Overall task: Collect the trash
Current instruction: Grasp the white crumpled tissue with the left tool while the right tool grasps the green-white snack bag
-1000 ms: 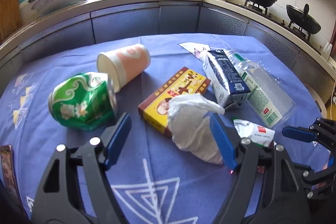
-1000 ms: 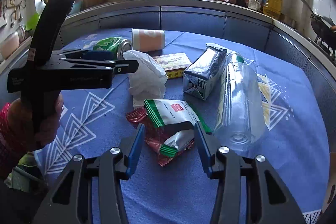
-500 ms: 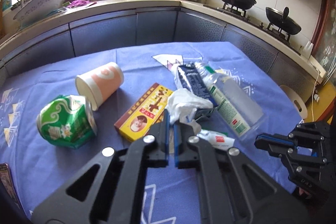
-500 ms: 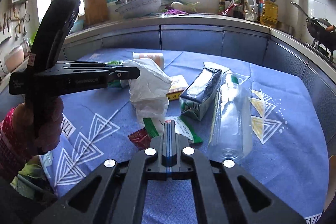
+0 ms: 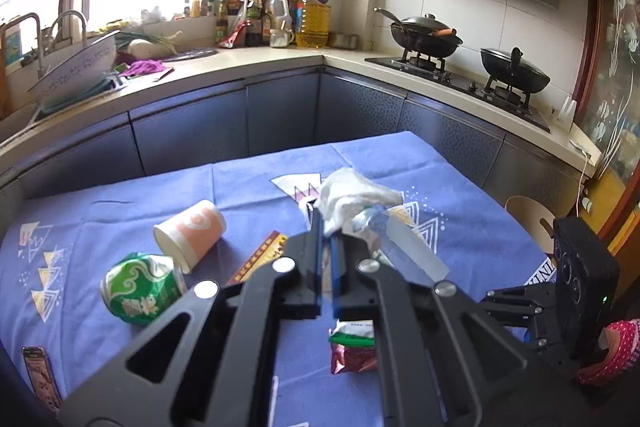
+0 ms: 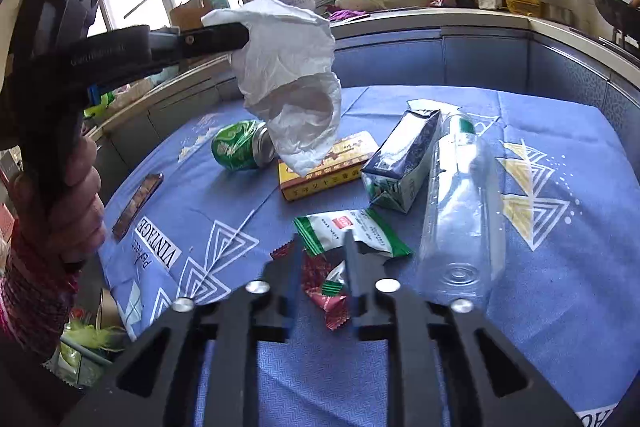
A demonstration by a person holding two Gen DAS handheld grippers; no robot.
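Observation:
My left gripper is shut on a crumpled white tissue and holds it in the air above the table; from the right wrist view the tissue hangs from the left gripper. My right gripper is partly open, low over the table, its fingers on either side of a red wrapper and the green-and-white snack wrapper. These wrappers also show in the left wrist view.
On the blue tablecloth lie a crushed green can, a pink paper cup, a yellow box, a dark carton, a clear plastic bottle and a phone. Kitchen counters surround the table.
My left gripper closed on the tissue and lifted it off the table. My right gripper closed over the wrappers half a second ago and now stands partly open around them.

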